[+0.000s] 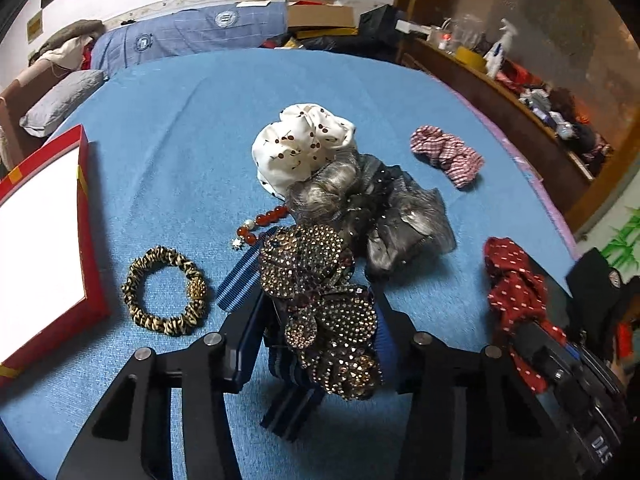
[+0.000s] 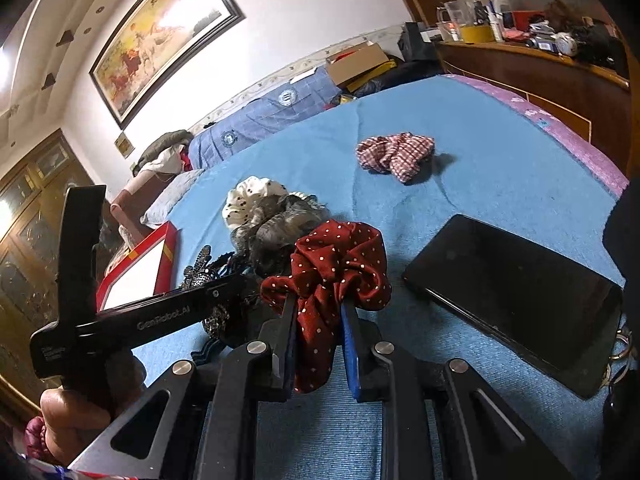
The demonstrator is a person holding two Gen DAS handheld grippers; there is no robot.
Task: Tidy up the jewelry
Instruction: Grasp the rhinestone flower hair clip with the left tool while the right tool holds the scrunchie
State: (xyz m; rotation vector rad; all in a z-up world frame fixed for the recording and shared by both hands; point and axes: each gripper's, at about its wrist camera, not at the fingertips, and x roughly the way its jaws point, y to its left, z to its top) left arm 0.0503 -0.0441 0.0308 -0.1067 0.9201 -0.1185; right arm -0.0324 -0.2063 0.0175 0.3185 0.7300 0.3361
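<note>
My left gripper (image 1: 320, 312) is shut on a rhinestone bow hair clip (image 1: 320, 300) with blue striped ribbon, held just above the blue bedspread. My right gripper (image 2: 320, 312) is shut on a red white-dotted scrunchie (image 2: 332, 268), which also shows at the right of the left wrist view (image 1: 516, 288). On the bed lie a leopard-print scrunchie (image 1: 166, 296), a red bead bracelet (image 1: 260, 224), a white cherry-print scrunchie (image 1: 300, 144), a grey-black gauze hair bow (image 1: 368, 208) and a red plaid scrunchie (image 1: 444, 156). The plaid scrunchie also shows in the right wrist view (image 2: 394, 154).
An open red box with a white inside (image 1: 86, 216) lies at the left on the bed. A black phone (image 2: 516, 292) lies to the right of my right gripper. A wooden shelf with clutter (image 1: 520, 92) runs along the bed's right side. Pillows and boxes sit at the far end.
</note>
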